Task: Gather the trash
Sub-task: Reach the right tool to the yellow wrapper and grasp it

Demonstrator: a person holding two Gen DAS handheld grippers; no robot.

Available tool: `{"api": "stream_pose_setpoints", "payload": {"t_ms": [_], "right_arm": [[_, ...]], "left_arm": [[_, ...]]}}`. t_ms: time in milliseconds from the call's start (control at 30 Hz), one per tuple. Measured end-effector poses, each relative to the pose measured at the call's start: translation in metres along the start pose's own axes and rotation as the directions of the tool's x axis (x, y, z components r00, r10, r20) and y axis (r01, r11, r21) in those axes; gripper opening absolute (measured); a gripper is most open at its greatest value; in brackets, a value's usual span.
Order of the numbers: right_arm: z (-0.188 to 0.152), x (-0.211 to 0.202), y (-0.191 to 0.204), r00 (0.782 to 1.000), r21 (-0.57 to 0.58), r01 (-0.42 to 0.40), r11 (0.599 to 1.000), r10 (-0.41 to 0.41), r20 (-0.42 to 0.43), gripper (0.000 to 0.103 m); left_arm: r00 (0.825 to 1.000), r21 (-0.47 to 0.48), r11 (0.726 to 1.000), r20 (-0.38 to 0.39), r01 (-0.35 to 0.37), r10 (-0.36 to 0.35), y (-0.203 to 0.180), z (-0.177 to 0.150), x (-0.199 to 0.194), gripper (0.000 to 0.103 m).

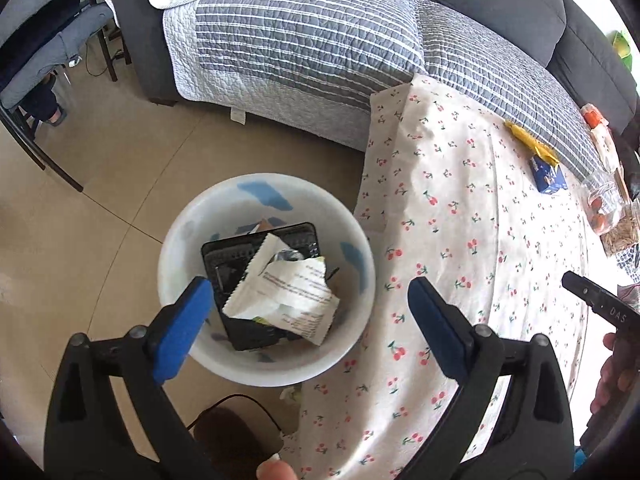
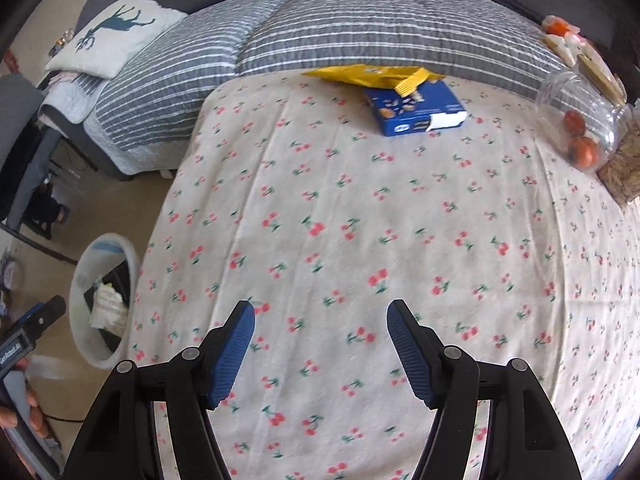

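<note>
A: Where does the left gripper point(image 1: 310, 306) stand?

B: Directly above the white bin point(image 1: 264, 364) on the floor, jaws spread wide, nothing between the blue pads point(image 1: 182, 330). Below it, a crumpled white wrapper point(image 1: 286, 292) lies on a black tray point(image 1: 260, 280) inside the bin. An empty claw over a bin with trash in it reads, I'd judge, as a drop position.

A: And the right gripper point(image 2: 320, 354)?

B: Also open wide and empty, hovering low over the cherry-print cloth point(image 2: 360, 240) with only bare cloth between its fingers.

A: What's left to collect?

B: Well ahead of the right claw, at the far edge of the cloth beside the striped sofa cover point(image 2: 360, 28), sit 2 pieces: a blue box point(image 2: 416, 110) and a yellow wrapper point(image 2: 380, 74) draped over its far end. That overlap probably means the wrapper should lift first.

A: The clear jar point(image 2: 576, 120) ahead to the right?

B: It lies tipped and holds 2 orange-red fruits, so I'd guess it isn't trash.

A: Why is the bin there?

B: It stands touching or just beside the cloth's left edge, behind and left of the right claw, likely so the carry is short.
</note>
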State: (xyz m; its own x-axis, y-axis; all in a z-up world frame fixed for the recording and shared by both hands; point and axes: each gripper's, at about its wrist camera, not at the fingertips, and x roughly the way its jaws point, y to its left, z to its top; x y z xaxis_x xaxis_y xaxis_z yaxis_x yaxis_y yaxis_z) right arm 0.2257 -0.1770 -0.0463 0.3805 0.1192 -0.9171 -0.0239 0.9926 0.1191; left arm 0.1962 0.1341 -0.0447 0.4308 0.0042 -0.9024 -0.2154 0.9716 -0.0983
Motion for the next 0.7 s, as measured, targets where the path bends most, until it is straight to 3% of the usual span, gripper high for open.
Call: {"api": "stream_pose_setpoints", "payload": {"t_ms": [200, 333, 600, 700], "right_arm": [[0.05, 0.002, -0.039, 0.996, 0.102, 0.013, 0.995, -0.021, 0.082, 0.069], [0.09, 0.01, -0.056, 0.989, 0.167, -0.008, 0.986, -0.017, 0.15, 0.065], [0.14, 0.064, -0.091, 0.985, 0.351, -0.106, 0.93, 0.049, 0.165, 0.053], [0.148, 0.071, -0.095, 0.969, 0.379, -0.18, 0.908, 0.097, 0.229, 0.051]], "left_arm": [[0.999, -0.031, 0.999, 0.046, -0.025, 0.026, -0.026, 0.013, 0.007, 0.098], [0.997, -0.001, 0.999, 0.068, -0.038, 0.038, -0.042, 0.02, 0.012, 0.098], [0.997, 0.031, 0.999, 0.068, -0.035, 0.033, -0.066, 0.031, 0.023, 0.098], [0.998, 0.037, 0.999, 0.058, -0.034, 0.032, -0.072, 0.03, 0.026, 0.098]]}}
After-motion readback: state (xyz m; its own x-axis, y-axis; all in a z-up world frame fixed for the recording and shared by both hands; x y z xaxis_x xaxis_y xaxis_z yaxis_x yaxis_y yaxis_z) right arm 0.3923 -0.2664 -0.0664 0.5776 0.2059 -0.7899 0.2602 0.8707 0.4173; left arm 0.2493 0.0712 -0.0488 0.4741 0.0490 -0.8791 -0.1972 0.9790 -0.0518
